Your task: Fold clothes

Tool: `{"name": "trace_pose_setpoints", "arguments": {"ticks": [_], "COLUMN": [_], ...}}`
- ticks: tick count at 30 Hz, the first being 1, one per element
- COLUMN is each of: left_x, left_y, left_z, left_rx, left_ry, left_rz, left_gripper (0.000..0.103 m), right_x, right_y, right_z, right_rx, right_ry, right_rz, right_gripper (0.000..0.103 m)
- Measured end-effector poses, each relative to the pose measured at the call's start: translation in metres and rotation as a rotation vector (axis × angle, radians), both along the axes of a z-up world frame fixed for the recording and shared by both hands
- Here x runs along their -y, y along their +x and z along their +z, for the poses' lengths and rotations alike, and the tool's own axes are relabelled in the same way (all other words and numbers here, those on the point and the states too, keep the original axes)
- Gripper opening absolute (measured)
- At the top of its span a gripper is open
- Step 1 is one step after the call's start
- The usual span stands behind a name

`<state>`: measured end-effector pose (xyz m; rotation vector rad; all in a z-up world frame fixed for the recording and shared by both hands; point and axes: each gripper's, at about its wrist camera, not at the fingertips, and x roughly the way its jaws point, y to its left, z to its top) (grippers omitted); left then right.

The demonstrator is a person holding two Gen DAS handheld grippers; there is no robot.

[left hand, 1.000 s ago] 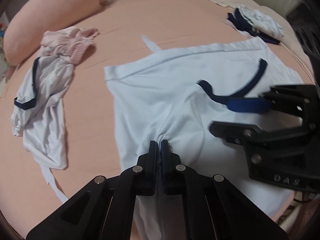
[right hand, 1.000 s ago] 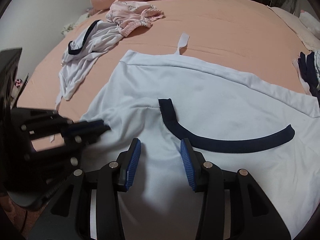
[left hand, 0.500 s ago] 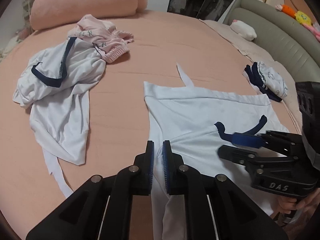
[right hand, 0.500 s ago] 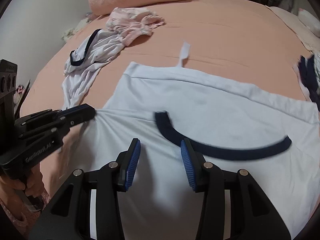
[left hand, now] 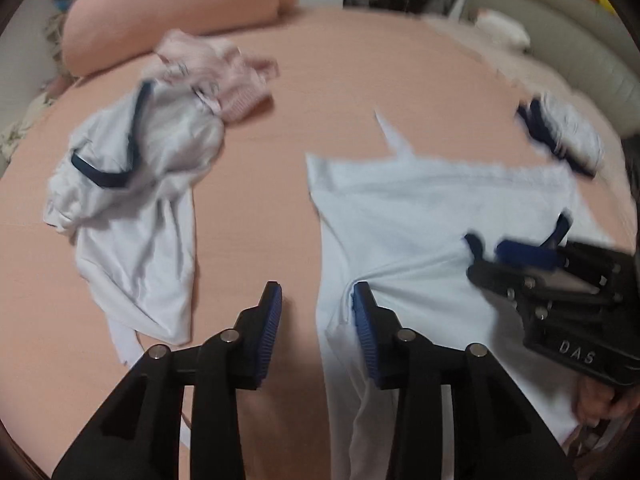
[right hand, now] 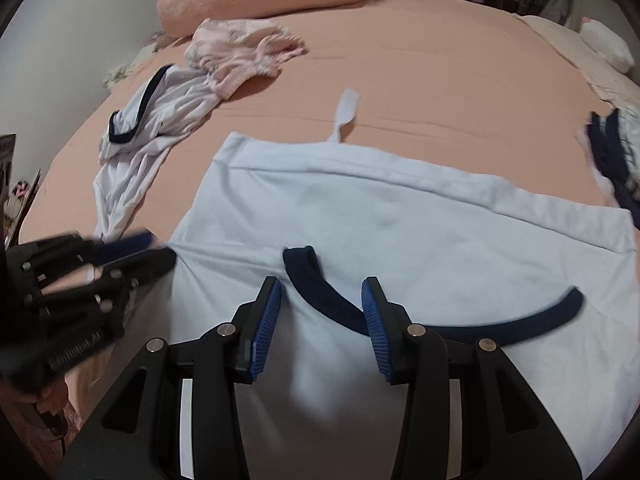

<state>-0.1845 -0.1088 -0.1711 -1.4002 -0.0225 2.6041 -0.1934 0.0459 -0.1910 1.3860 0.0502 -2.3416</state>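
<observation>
Left gripper [left hand: 316,316] held low over pale-blue garment [right hand: 400,216] edge, jaws spread wide, nothing gripped. Right gripper [right hand: 320,312] likewise spread, straddling navy neckband [right hand: 320,296].

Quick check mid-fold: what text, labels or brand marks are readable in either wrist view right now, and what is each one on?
"DAS": raised letters on the black body of the right tool, seen in the left wrist view.
Raised lettering on the body of the left tool, seen in the right wrist view: too blurred to read.
No print or tag text readable on the light blue shirt or the other clothes.
</observation>
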Motion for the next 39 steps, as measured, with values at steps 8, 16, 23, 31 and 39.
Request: {"name": "trace_pose_setpoints", "arguments": {"ticks": [8, 16, 23, 31, 39], "left_x": [-0.017, -0.017, -0.039, -0.062, -0.085], "left_y": [-0.002, 0.012, 0.014, 0.002, 0.036], "left_z": [-0.021, 0.005, 0.015, -0.019, -0.004], "left_rx": [0.034, -0.011, -0.036, 0.068, 0.101], "left_ry": [-0.107, 0.008, -0.020, -0.101, -0.044], "left_rz": [-0.091, -0.106, -0.146, -0.185, -0.151], "left_gripper": [0.039, 0.039, 0.039, 0.038, 0.040], "right_x": [-0.028, -0.062, -0.126, -0.177, -0.165], "right_y": [0.007, 0.017, 0.018, 0.005, 0.026], "right_z": [-0.007, 0.020, 0.016, 0.003, 0.029], "right_rx": [0.069, -0.033, -0.018, 0.003, -0.033], "right_ry": [0.005, -0.027, 0.049, 0.131, 0.150], "right_rz": [0.005, -0.119, -0.261, -0.382, -0.319], "right_gripper": [0.043, 0.043, 0.043, 0.043, 0.043]}}
